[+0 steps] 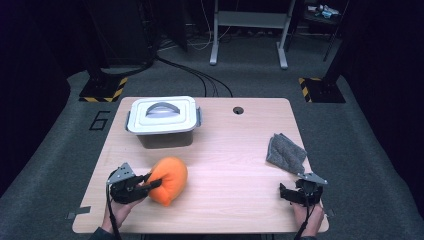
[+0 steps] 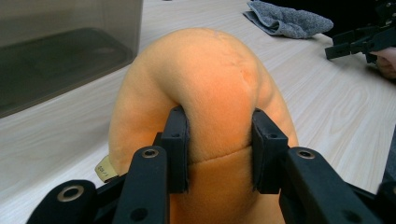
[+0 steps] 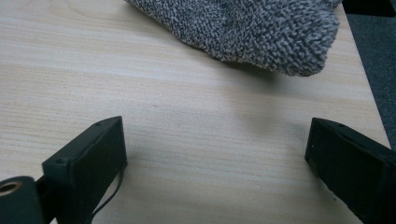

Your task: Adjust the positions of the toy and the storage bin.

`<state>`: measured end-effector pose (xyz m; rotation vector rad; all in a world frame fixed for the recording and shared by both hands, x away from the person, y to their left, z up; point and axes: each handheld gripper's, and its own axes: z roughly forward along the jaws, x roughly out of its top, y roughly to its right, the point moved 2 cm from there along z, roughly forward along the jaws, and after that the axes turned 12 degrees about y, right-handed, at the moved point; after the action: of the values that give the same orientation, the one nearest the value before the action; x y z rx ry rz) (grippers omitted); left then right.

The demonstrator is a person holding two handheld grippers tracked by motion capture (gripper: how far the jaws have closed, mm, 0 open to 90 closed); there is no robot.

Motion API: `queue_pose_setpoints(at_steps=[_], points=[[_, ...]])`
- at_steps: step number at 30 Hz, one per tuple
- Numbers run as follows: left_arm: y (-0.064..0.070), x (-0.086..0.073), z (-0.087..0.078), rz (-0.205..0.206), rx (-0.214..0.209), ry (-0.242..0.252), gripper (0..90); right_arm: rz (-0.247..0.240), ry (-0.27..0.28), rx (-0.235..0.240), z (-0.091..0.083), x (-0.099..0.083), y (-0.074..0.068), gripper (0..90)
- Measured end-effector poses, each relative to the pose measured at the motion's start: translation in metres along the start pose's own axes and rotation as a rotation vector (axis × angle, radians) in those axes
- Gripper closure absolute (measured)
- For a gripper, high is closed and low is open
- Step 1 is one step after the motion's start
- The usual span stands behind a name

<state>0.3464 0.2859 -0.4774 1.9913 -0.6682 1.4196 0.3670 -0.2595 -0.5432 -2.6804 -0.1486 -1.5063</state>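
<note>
The left gripper (image 1: 150,183) pinches a fold of the orange plush toy (image 1: 169,180) between its jaws, and the soft fabric bulges around them. The toy lies on the wooden table (image 1: 235,150), in front of the lidded grey box (image 1: 163,120). The right gripper (image 1: 292,192) rests with its jaws wide apart and empty, just in front of the grey cloth (image 1: 285,152).

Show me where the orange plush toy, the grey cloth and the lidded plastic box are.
orange plush toy (image 1: 169,181), high view, middle of its rounded body.
grey cloth (image 1: 285,152), high view, centre of the folded fabric.
lidded plastic box (image 1: 162,116), high view, on the white lid beside its handle.
</note>
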Motion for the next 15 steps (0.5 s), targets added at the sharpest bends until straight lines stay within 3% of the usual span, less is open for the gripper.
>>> queue_pose_setpoints(at_steps=[15], points=[[-0.014,-0.009,-0.029,-0.028,0.034,0.0,63.6,-0.001,0.002,-0.002,0.0,0.0,0.0,4.7]])
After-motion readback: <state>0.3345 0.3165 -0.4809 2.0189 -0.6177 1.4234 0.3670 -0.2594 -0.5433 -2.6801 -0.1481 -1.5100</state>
